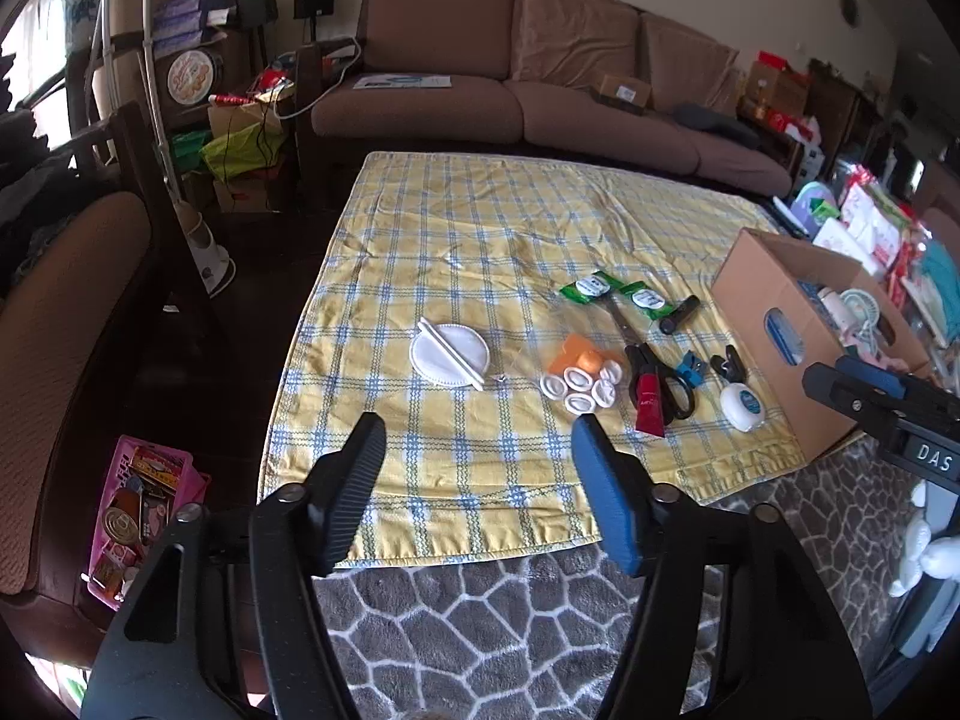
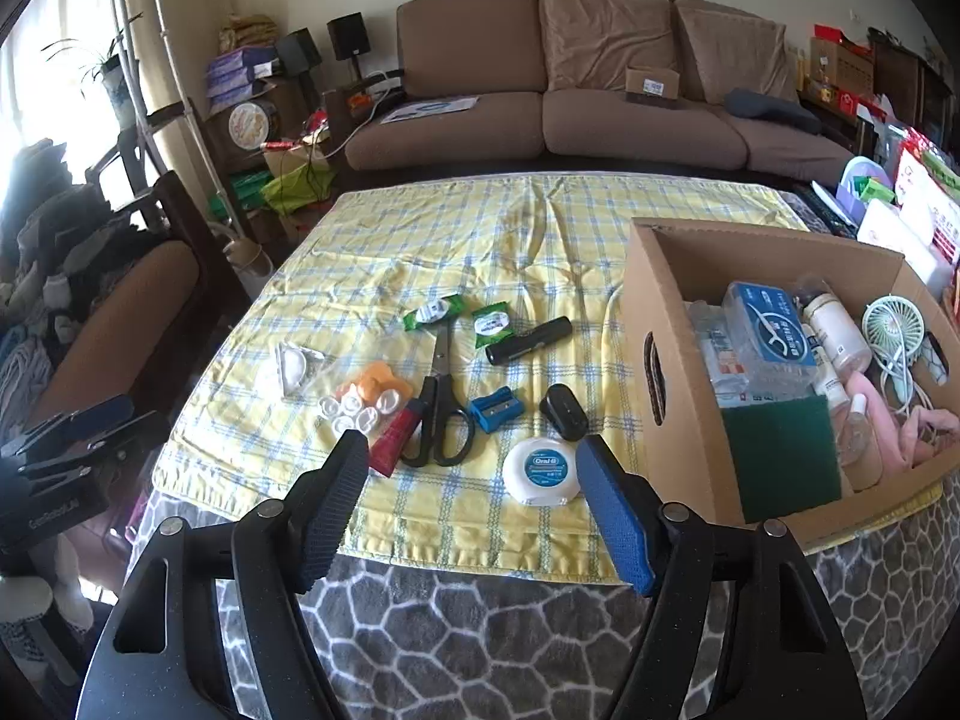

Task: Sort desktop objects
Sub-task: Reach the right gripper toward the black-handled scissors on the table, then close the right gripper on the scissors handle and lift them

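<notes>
Both the left hand-held gripper [image 1: 477, 441] and right hand-held gripper [image 2: 471, 459] hover spread and empty; the dental floss [image 2: 542, 471], scissors [image 2: 440, 405] and probably a sharpener [image 2: 497, 408] lie loose on the surface beside the half-filled cardboard box [image 2: 678, 324], ready for sorting.

On the cloth [image 2: 420, 228]:
- scissors [image 2: 441, 414], one pair
- green packets, two [image 2: 433, 312] [image 2: 492, 324], at 12 o'clock of the scissors
- black torch [image 2: 528, 340], one
- blue sharpener [image 2: 496, 409], one
- black clip [image 2: 564, 412], one
- floss case [image 2: 542, 471], one, at 5 o'clock of the scissors
- red tube [image 2: 396, 437], one
- white caps [image 2: 354, 411], five or so, at 9 o'clock
- box [image 2: 678, 324], one
</notes>
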`<act>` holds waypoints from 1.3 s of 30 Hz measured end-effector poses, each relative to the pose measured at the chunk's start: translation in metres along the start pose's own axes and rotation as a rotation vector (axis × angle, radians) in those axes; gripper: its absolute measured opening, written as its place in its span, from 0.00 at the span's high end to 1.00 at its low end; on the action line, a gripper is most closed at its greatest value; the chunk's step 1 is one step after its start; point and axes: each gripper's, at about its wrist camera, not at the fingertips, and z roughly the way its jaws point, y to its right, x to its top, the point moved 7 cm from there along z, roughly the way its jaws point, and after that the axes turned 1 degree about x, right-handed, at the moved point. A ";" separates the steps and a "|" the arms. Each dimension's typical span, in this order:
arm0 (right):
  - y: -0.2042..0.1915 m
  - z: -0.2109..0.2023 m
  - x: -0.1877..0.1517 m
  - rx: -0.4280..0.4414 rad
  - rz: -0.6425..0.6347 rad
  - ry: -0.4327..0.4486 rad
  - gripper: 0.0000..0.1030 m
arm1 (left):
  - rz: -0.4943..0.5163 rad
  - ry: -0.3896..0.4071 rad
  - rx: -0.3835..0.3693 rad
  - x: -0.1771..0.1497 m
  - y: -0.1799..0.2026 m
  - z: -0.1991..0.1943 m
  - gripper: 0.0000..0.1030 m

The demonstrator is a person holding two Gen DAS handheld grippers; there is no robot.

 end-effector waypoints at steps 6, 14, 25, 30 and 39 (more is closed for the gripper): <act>-0.007 0.031 -0.007 0.016 -0.048 -0.038 0.28 | 0.037 -0.027 -0.108 -0.007 0.024 0.024 0.00; -0.031 0.081 -0.010 0.066 -0.071 -0.112 0.30 | 0.084 -0.051 -0.101 -0.010 0.031 0.049 0.09; -0.034 0.133 -0.011 -0.001 -0.074 -0.188 0.59 | -0.063 -0.100 -0.139 -0.008 0.004 0.058 0.09; -0.026 0.128 -0.008 0.006 -0.056 -0.181 0.63 | -0.024 -0.101 -0.127 -0.011 0.013 0.060 0.09; -0.011 0.100 -0.012 0.025 -0.048 -0.178 0.64 | -0.020 -0.117 -0.132 -0.015 0.018 0.063 0.09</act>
